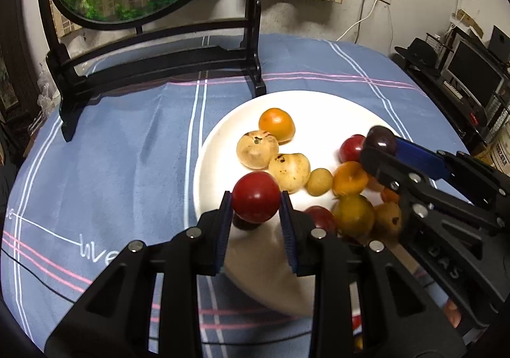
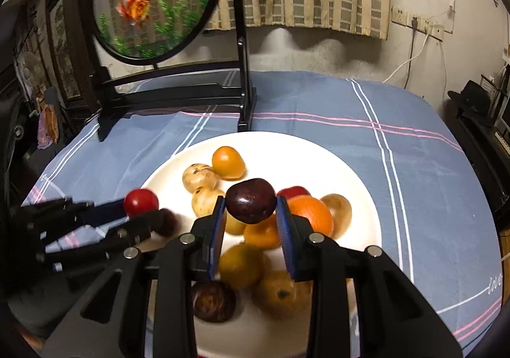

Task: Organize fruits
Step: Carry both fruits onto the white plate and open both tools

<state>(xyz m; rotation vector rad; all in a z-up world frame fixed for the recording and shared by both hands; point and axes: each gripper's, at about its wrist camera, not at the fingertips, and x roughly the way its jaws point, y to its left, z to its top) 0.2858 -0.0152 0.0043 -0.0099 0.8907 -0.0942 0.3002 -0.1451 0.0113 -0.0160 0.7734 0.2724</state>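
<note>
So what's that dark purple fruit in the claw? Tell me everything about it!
The dark purple fruit looks like a plum: round, smooth and shiny, almost black-red, with a small bright glint on its skin. The right claw pinches it between two blue ribbed pads, one on each side. It is lifted above the white plate, over the orange and yellow fruits, touching none of them. Only the pads touch it. No stem shows.

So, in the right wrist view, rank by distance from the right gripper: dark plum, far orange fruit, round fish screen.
1. Dark plum, held between the right gripper's jaws.
2. Far orange fruit, back-left of the plate.
3. Round fish screen, far left, beyond the plate.
</note>
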